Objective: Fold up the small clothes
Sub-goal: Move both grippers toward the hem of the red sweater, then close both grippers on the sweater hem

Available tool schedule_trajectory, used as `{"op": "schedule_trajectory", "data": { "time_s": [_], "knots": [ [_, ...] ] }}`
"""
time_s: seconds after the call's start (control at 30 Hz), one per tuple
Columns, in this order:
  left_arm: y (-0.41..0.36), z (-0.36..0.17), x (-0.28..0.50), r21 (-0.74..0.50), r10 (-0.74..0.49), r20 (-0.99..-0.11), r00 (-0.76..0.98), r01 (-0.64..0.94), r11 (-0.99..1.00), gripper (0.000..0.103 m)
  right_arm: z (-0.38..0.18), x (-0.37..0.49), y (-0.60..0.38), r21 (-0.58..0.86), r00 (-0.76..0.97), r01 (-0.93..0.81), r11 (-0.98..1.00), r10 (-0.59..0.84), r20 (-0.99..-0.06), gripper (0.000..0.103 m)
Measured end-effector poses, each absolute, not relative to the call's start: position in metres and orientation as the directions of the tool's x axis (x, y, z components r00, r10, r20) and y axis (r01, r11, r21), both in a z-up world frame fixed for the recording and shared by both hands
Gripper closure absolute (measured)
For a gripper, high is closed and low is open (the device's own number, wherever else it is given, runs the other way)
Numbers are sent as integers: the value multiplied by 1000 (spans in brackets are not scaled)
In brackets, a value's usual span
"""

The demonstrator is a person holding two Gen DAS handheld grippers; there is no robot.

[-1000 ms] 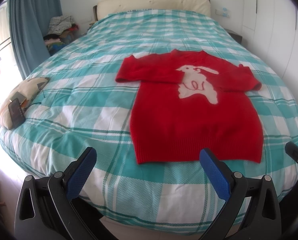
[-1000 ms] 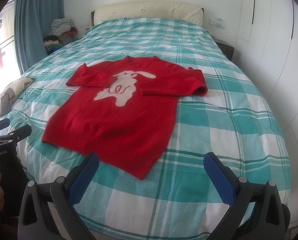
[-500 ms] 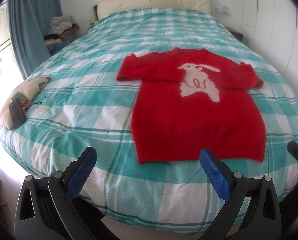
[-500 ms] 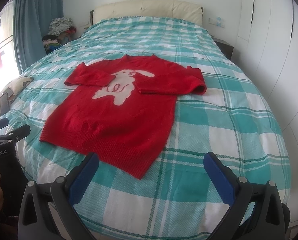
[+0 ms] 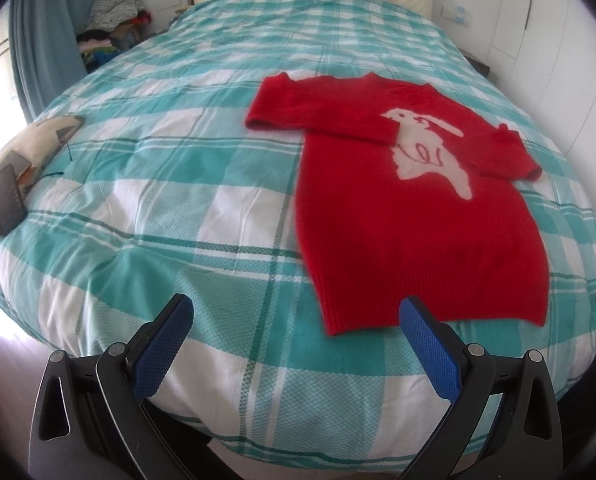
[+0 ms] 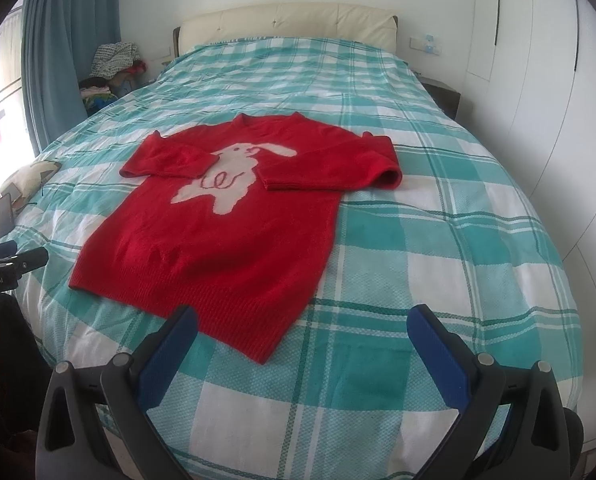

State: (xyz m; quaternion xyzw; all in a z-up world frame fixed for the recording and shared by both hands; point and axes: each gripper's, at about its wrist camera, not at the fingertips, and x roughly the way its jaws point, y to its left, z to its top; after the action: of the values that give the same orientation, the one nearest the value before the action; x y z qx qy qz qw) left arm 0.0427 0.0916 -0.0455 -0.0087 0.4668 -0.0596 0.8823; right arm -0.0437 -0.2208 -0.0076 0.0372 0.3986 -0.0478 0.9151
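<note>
Red knitted sweater with a cream rabbit (image 5: 410,216) lies flat on the teal-checked bed (image 5: 186,208), both sleeves already crossed inward | left gripper (image 5: 294,340) and right gripper (image 6: 304,340) hover spread, holding nothing | best pinch the hem corners together, lift evenly, fold toward the collar.

Sweater (image 6: 226,236) flat on bed (image 6: 438,240), both sleeves folded across its chest, hem toward foot; pillow (image 5: 22,152) with phone (image 5: 8,196) on it at bed's left edge, headboard (image 6: 290,20) behind
</note>
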Motion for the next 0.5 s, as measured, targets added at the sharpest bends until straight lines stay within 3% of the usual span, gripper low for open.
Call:
{"op": "schedule_trajectory", "data": {
  "time_s": [0.13,0.27,0.37,0.43,0.5],
  "knots": [
    [104,-71,61,-259,-282,-839,465,113,959,1,-34,-32,-242,196,658,107,975,79,-749,0],
    [85,-92,70,-290,-317,-844,433,129,948,4,-69,-12,-243,353,603,19,935,271,-750,0],
    [74,-97,71,-252,-284,-857,430,129,959,24,-95,1,-242,446,547,7,895,370,-751,0],
    [69,-95,69,-219,-257,-862,437,138,966,35,-100,4,-240,430,546,6,903,358,-758,0],
    [66,-92,66,-220,-265,-860,437,152,964,59,-99,4,-237,421,565,-3,907,349,-747,0]
  ]
}}
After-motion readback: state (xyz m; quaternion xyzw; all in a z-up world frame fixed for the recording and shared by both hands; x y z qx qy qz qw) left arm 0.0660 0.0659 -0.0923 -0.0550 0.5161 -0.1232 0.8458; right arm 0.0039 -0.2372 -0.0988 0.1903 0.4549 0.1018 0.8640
